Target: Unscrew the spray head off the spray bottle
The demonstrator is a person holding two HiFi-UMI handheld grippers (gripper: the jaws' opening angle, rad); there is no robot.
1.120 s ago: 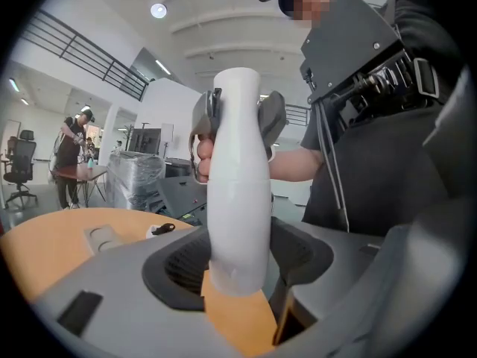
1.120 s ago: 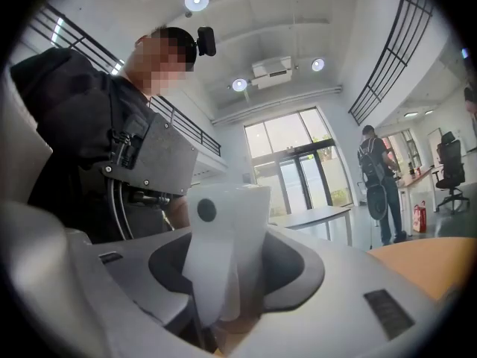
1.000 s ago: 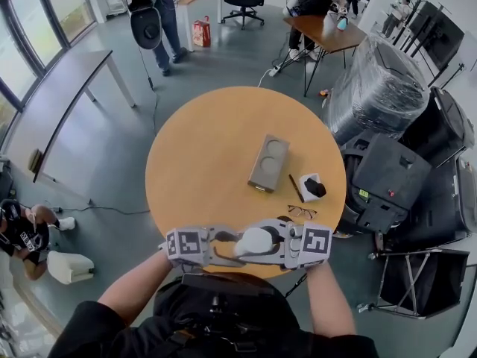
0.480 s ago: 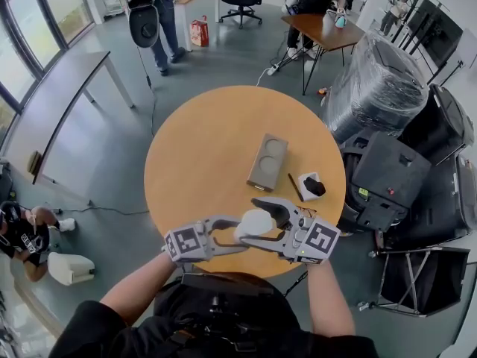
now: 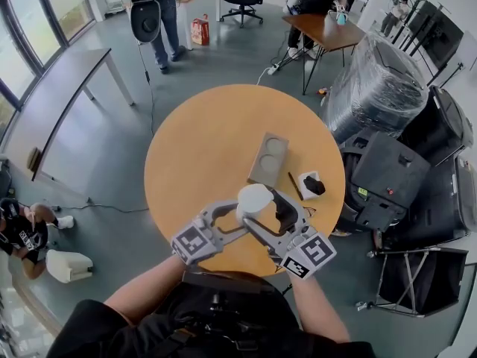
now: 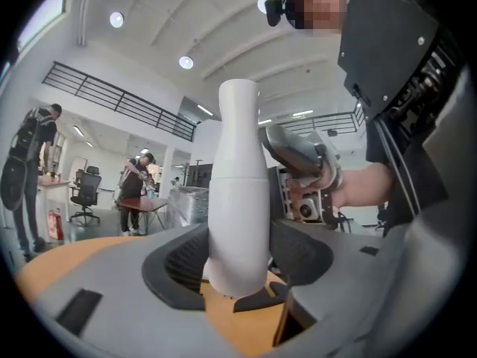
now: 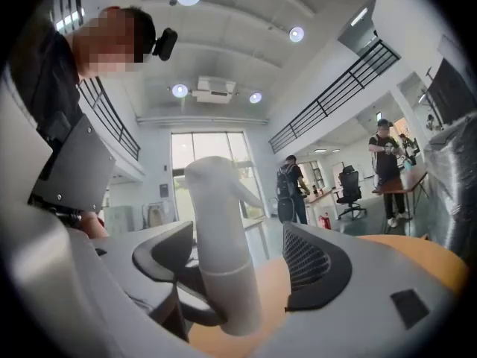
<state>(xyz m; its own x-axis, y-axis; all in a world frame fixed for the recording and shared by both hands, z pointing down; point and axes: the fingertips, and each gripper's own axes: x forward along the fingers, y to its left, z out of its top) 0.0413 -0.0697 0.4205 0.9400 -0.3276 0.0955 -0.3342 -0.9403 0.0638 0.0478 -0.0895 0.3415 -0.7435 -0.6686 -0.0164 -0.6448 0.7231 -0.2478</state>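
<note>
the white plastic spray bottle (image 5: 255, 198) stands upright at lower centre of the head view, over the near edge of the round orange table (image 5: 201, 140). the left gripper (image 5: 242, 218) pinches its body to steady it. the right gripper (image 5: 267, 212), jaws spread around the white spray head (image 7: 216, 192), has just been opening, likely to re-grip between turns. a second ago both grippers sat lower, in line.

White spray bottle (image 5: 254, 200) stands upright, clamped in my left gripper (image 6: 238, 263); white spray head (image 7: 216, 215) seated on top.
</note>
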